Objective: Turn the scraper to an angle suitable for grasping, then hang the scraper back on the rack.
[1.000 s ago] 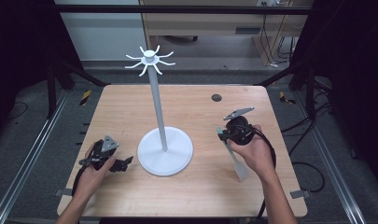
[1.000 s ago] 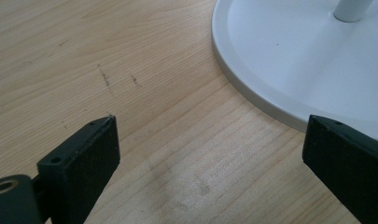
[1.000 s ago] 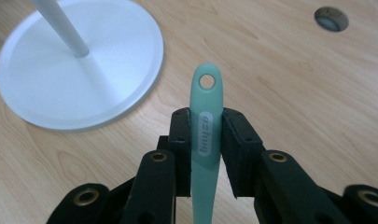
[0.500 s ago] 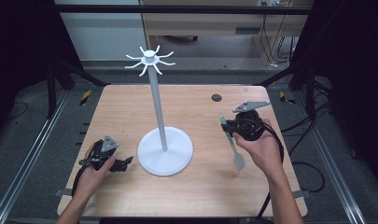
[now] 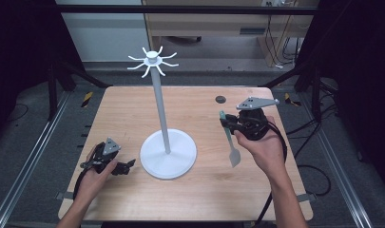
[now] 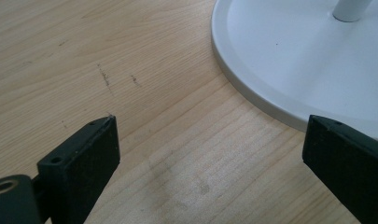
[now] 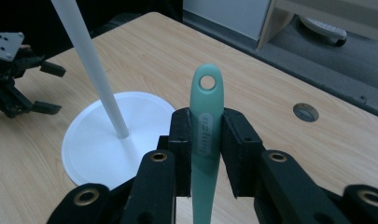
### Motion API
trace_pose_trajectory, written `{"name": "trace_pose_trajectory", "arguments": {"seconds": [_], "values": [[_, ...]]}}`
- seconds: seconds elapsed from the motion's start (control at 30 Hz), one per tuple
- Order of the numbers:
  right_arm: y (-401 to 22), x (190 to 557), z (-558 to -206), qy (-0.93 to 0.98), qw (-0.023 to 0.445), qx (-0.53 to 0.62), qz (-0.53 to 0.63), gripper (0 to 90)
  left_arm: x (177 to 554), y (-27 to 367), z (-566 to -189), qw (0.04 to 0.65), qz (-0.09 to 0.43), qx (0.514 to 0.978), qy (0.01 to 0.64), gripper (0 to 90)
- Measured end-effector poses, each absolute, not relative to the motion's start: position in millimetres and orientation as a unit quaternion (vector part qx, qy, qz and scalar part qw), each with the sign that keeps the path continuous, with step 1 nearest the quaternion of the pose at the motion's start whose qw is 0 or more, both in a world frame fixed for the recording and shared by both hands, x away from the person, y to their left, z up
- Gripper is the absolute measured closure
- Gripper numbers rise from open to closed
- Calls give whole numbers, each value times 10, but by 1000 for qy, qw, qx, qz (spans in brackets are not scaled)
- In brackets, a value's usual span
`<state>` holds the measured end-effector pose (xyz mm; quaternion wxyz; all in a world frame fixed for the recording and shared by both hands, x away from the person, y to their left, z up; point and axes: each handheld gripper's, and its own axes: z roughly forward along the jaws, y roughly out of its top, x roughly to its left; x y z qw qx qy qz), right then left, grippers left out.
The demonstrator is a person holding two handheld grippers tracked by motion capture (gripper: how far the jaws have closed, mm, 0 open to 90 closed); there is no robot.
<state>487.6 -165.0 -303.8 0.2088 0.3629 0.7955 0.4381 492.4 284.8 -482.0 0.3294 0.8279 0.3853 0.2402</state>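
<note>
In the high view, the right gripper [image 5: 226, 124] is clamping a green spatula [image 5: 229, 141], which is hanging blade-down over the worktop [image 5: 204, 190] between the white stand [image 5: 167, 152] and the right edge.

In the left gripper view, the left gripper [image 6: 210, 154] is resting wide open beside the stand's base rim [image 6: 252, 95], bare wood between its jaws.

In the right gripper view, the spatula's holed handle [image 7: 206, 116] is sticking up between the closed jaws, well apart from the pole [image 7: 91, 65].

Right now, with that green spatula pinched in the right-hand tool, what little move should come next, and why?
Probably lift it higher, toward the hooks atop the white stand. The right gripper is shut on the spatula, whose handle has a hole at its free end, suited to hanging. It sits well below the hooks. The left gripper rests open beside the base.
</note>
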Motion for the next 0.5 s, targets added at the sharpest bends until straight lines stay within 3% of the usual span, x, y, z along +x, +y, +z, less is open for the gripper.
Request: {"name": "trace_pose_trajectory", "arguments": {"seconds": [0.5], "values": [[-1355,4674,-2588,771,223,312,509,746,4920,2852,-4817,331,241,826,386,37]]}}
